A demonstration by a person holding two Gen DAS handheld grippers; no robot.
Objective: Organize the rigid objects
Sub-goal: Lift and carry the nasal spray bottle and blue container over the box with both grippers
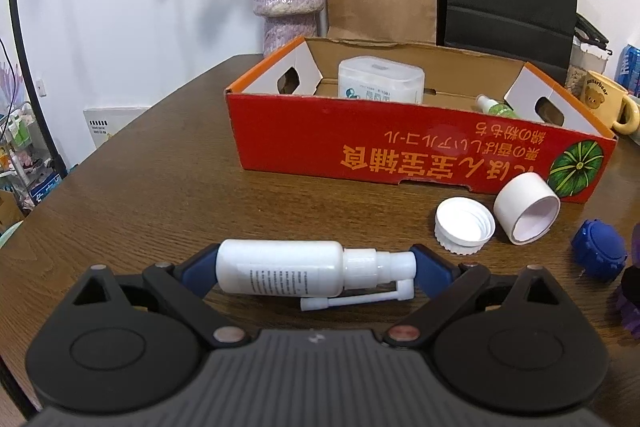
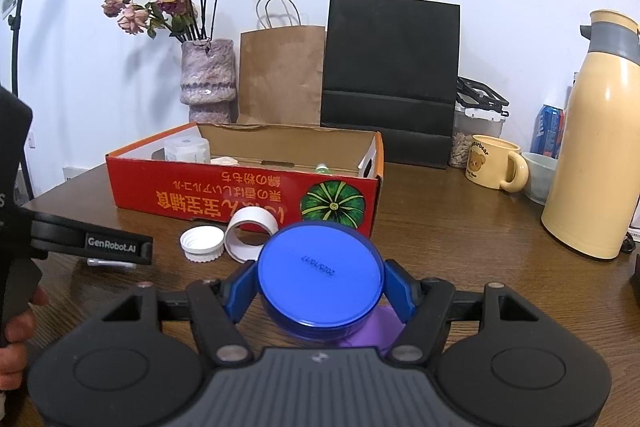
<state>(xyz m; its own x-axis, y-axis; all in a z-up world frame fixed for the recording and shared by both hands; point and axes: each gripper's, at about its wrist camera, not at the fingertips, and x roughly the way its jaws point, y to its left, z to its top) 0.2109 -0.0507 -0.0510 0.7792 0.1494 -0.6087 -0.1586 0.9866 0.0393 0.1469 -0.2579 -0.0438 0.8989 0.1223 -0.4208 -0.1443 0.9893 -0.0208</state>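
My left gripper (image 1: 314, 269) is shut end to end on a white spray bottle (image 1: 280, 273) lying sideways, low over the wooden table (image 1: 160, 195). My right gripper (image 2: 320, 287) is shut on a blue round lid (image 2: 318, 273), with something purple under it. The red cardboard box (image 1: 360, 143) stands open ahead and shows in the right wrist view (image 2: 224, 195) too. It holds a white translucent container (image 1: 380, 79) and a small green spray bottle (image 1: 496, 107). A white screw cap (image 1: 464, 227) and a white tube cap (image 1: 526, 213) lie in front of the box.
A vase of dried roses (image 2: 206, 79), a brown paper bag (image 2: 282, 75) and a black paper bag (image 2: 390, 75) stand behind the box. A yellow bear mug (image 2: 494, 167), a bowl and a tall cream thermos (image 2: 592, 147) stand at the right.
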